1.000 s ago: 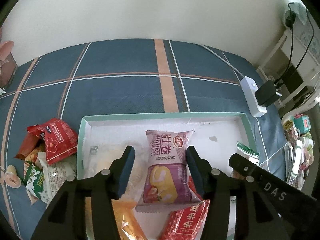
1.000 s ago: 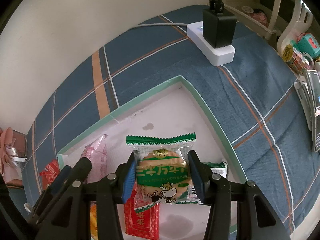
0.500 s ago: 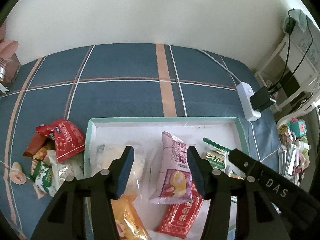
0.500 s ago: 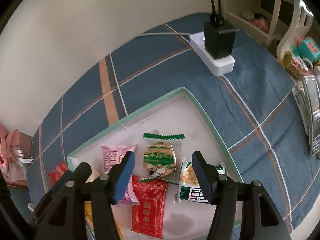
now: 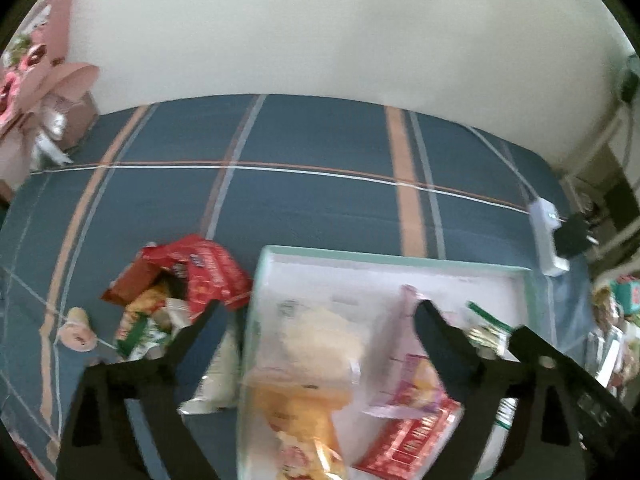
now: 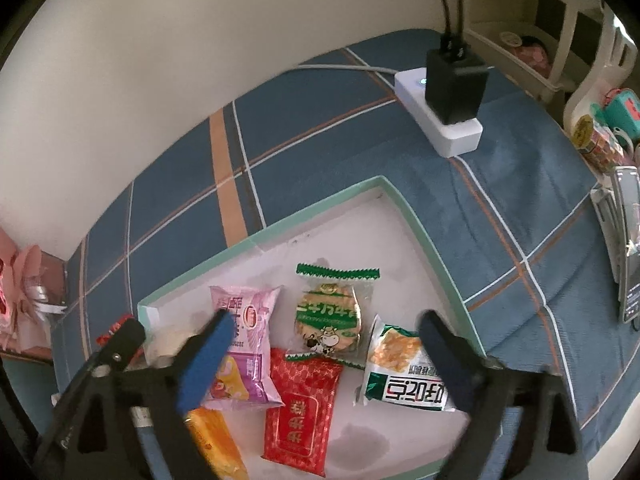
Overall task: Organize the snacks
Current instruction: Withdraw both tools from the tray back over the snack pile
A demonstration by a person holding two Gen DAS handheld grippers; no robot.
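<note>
Right wrist view shows the right gripper (image 6: 324, 344) with jaws opening and nothing pressed between them, above the green cracker packet (image 6: 328, 316), the red packet (image 6: 300, 408) and the pink cake packet (image 6: 244, 344) lying in the white tray (image 6: 424, 236), whose mint rim runs ahead and to the right with bare blue plaid cloth (image 6: 312, 120) and a power strip (image 6: 440, 120) beyond. Left wrist view is blurred: the left gripper (image 5: 316, 320), jaws also opening on nothing, straddles the tray's left rim, a loose snack pile (image 5: 176, 284) off to its left. Packets nearest both cameras are cut off by the fingers.
</note>
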